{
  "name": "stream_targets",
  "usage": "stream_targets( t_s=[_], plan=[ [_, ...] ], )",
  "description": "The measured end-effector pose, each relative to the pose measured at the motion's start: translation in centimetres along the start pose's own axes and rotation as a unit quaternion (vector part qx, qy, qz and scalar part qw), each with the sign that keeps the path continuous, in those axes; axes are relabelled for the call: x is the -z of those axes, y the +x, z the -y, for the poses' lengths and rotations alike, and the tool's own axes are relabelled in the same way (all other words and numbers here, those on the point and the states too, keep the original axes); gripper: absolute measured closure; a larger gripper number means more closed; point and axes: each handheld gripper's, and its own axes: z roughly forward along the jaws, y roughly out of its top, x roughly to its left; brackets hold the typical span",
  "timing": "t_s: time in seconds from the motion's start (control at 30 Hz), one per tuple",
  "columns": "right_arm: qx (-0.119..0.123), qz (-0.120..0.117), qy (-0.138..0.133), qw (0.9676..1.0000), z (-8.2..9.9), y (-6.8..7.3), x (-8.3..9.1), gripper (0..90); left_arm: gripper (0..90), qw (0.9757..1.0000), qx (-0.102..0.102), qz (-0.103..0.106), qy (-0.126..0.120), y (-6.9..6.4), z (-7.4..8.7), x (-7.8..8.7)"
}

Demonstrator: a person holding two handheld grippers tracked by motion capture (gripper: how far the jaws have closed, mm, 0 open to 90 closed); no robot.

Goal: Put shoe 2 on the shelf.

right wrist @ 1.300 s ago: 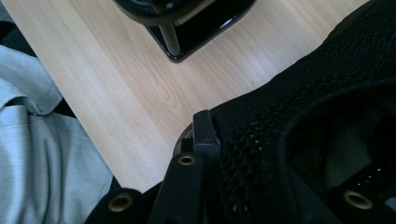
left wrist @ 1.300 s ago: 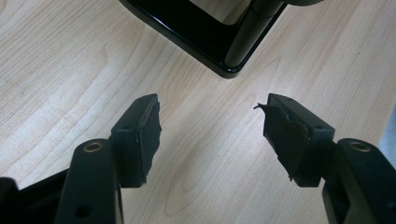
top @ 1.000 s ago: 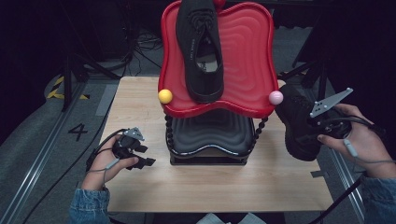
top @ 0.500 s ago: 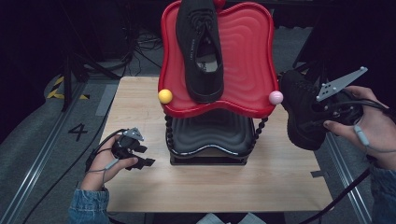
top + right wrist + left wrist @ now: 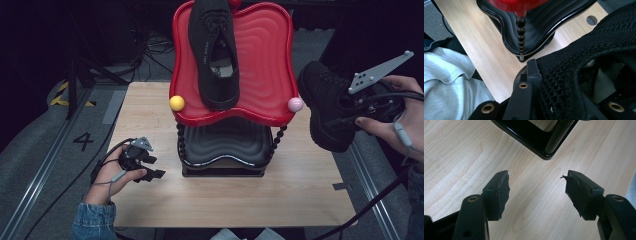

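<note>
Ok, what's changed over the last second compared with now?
The right gripper, clamped on the black shoe, has lifted it higher beside the red tray. The left gripper stayed open on the table; the other shoe stayed on the tray.

Black shoe [image 5: 584,82] hides right tongs' far jaw.

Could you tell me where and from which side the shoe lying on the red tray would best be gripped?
Probably at the collar by the heel. The shoe lies sole down on the red tray, heel toward the person, its opening facing up, so one jaw can drop inside and one outside. Come from above at the front; the right gripper holds its black shoe much the same way.
</note>
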Motion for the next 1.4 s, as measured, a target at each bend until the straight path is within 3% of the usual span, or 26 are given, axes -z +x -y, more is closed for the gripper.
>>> stream_targets(
  t_s=[0.87, 1.4],
  plan=[
    [0.022, 0.032, -0.013, 0.9992, -3.6, 1.1, 4.6, 85.9, 36.0, 1.0000, 0.003, 0.001, 0.004, 0.0, 0.4, -0.1],
    [0.042, 0.069, -0.022, 0.9965, -6.9, 2.4, 6.9, 85.9, 35.9, 1.0000, 0.001, 0.007, 0.004, 0.0, 0.3, -0.3]
  ],
)
